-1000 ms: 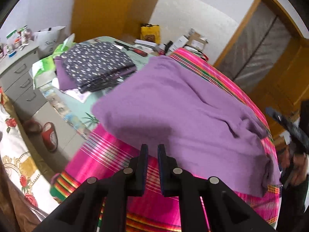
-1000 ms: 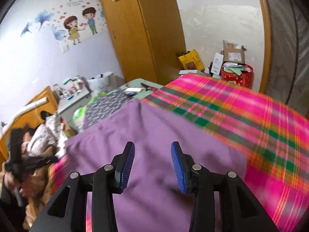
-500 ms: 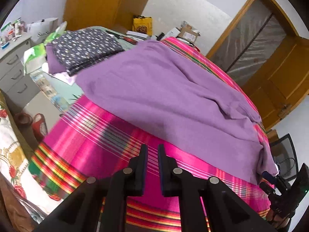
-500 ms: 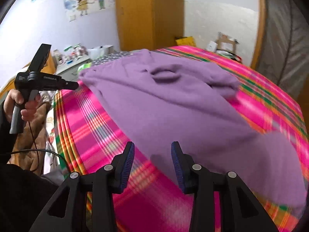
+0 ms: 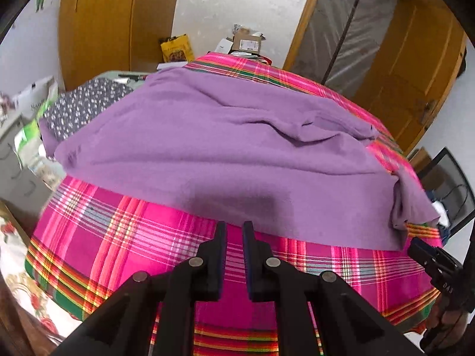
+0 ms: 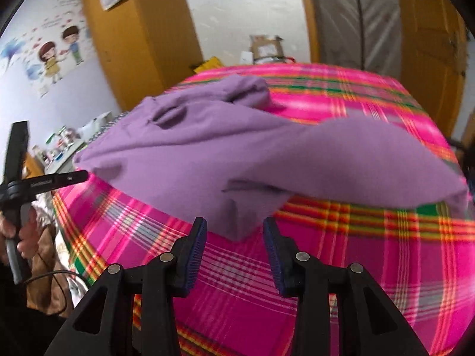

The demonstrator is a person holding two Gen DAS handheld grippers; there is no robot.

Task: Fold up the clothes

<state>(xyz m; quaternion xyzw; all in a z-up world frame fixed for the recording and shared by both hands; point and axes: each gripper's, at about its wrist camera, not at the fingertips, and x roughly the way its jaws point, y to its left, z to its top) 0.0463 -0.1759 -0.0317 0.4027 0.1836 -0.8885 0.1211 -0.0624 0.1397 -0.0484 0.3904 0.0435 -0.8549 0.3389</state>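
Observation:
A purple garment (image 5: 222, 148) lies spread and wrinkled on a pink plaid cloth (image 5: 118, 231) that covers the table. My left gripper (image 5: 234, 231) hovers just short of the garment's near hem, its fingers almost together with nothing between them. In the right wrist view the same garment (image 6: 237, 154) has a loose corner hanging toward me over the plaid cloth (image 6: 326, 267). My right gripper (image 6: 234, 228) is open, its blue pads on either side of that corner without touching it. A hand holds the left gripper's handle (image 6: 17, 184) at the far left.
A folded stack of dark patterned clothes (image 5: 86, 103) sits beyond the garment's left end. Behind stand a wooden wardrobe (image 5: 112, 23), cardboard boxes (image 5: 246, 41) and a wooden door (image 5: 415, 59). A black chair (image 5: 454, 195) is off the table's right edge.
Both grippers have pulled back toward the near table edge and swung to face the garment's hem. The right gripper now frames a loose corner. The garment lies flatter.

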